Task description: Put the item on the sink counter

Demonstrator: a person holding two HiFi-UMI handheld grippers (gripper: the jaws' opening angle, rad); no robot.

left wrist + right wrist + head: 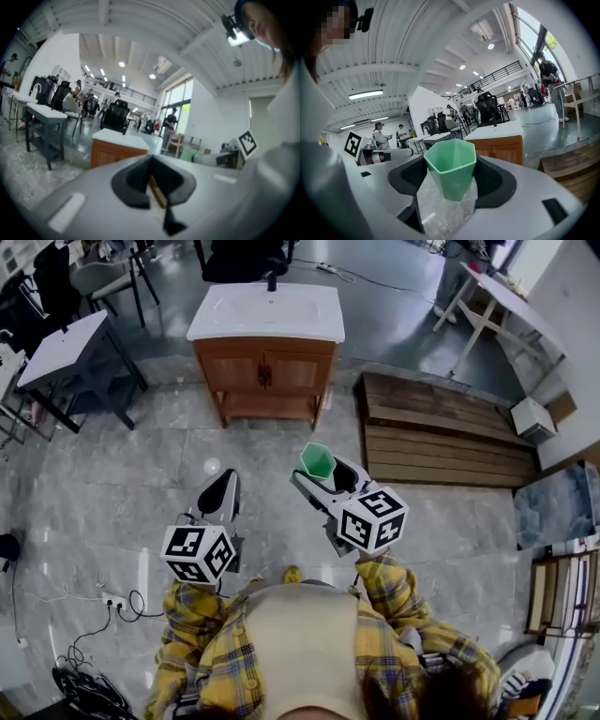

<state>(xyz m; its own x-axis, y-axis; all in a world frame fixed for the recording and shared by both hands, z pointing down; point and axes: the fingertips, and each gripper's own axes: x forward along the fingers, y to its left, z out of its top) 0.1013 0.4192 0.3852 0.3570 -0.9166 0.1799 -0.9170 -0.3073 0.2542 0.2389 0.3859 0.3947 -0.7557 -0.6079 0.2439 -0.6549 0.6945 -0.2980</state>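
room: grey-tiled hall, white-topped wooden sink cabinet (309, 322) dead ahead
item: green hexagonal plastic cup (451, 168), upright, mouth up
right gripper (451, 185): clamped on the cup, counter well apart, ahead and slightly left
left gripper (152, 183): jaws together, empty

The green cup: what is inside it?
From the head view the green cup looks empty: only green inner walls show. In the right gripper view its near wall covers the bottom.
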